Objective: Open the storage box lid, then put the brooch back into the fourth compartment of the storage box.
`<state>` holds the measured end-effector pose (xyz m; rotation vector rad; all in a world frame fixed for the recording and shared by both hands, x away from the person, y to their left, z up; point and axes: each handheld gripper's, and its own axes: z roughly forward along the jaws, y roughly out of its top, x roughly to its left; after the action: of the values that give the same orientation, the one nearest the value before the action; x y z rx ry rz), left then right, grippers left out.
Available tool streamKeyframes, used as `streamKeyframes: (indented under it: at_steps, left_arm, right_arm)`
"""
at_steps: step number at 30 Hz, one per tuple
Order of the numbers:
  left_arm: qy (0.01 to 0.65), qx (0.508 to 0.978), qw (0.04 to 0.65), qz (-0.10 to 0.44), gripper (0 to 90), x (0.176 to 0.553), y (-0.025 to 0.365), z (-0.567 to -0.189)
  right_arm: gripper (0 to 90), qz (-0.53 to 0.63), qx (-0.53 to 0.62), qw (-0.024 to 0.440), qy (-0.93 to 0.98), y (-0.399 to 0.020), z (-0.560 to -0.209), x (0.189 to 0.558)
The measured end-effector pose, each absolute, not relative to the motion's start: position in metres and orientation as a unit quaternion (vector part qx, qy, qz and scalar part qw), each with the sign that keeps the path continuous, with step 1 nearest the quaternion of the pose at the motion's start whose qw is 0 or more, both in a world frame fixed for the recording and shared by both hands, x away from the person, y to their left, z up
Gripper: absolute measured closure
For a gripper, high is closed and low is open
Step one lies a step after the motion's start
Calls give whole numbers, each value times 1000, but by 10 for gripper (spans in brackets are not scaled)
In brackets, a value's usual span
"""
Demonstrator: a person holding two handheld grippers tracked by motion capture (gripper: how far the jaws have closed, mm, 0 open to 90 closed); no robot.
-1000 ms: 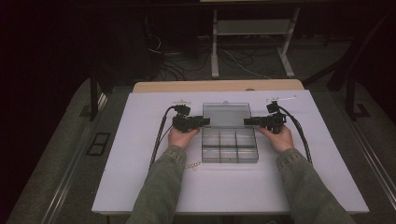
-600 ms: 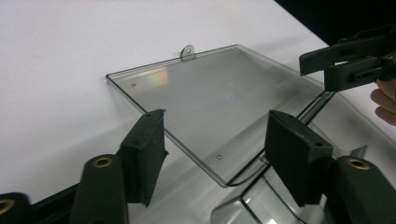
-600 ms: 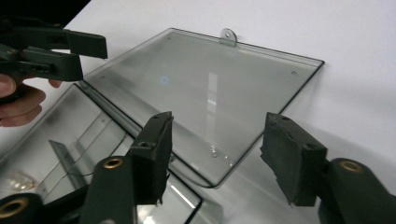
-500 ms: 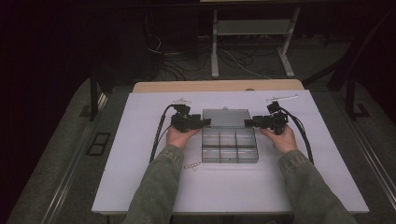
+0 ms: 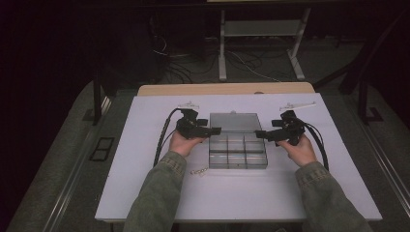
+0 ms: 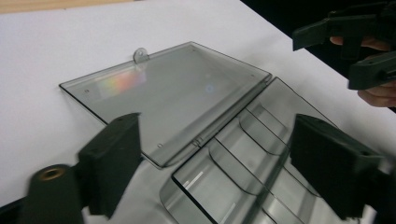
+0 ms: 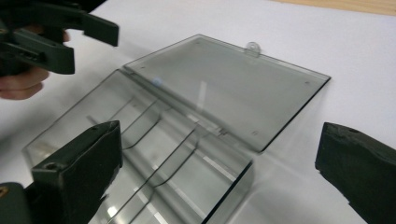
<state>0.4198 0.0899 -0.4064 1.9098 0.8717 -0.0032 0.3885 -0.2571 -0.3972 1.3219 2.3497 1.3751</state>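
Jaws on both tools have just been opening, and nothing lies between either pair now. The left tool [image 5: 216, 130] hangs just off the left edge of the clear compartment box [image 5: 237, 152], its jaws spread wide and pointing across the box toward the other hand; a second ago it sat closer in, against that edge. The right tool [image 5: 260, 135] stands off the box's right edge in the same way, jaws wide, and it too has drawn outward and up from where it was. Between and just ahead of the two tools the box rests on the white surface [image 5: 145, 193], its lid [image 5: 233, 122] folded fully back and lying flat beyond the tray. In the left gripper view the lid [image 6: 163, 93] lies ahead of the jaws with the divided tray [image 6: 243, 168] just below them, the compartments bare as far as can be seen, and the right gripper view shows the same lid [image 7: 224, 88] and tray [image 7: 154, 154] from the other side. Both releases and the retreat suggest the opening of the box is done. A small chain [image 5: 198, 170] lies on the surface behind the left tool, beside the person's left sleeve [image 5: 159, 193], and seems a likely thing to go into a compartment next.
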Motion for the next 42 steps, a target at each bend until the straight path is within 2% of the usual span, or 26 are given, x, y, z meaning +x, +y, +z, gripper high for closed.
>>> streamKeyframes:
  at_steps: [8, 14, 24, 42]
  left_arm:
    - [357, 794, 493, -13, 0, 410, 98, -404]
    - [352, 798, 489, -11, 0, 393, 109, -405]
    - [343, 807, 480, -5, 0, 367, 126, -400]
    - [332, 821, 465, 2, 0, 345, 136, -392]
  right_arm:
    - [6, 473, 424, 63, 770, -262, -394, 358]
    - [6, 488, 421, 54, 763, -267, -395, 338]
    - [6, 479, 426, 64, 765, -283, -400, 316]
    - [6, 479, 423, 73, 765, -298, -402, 284]
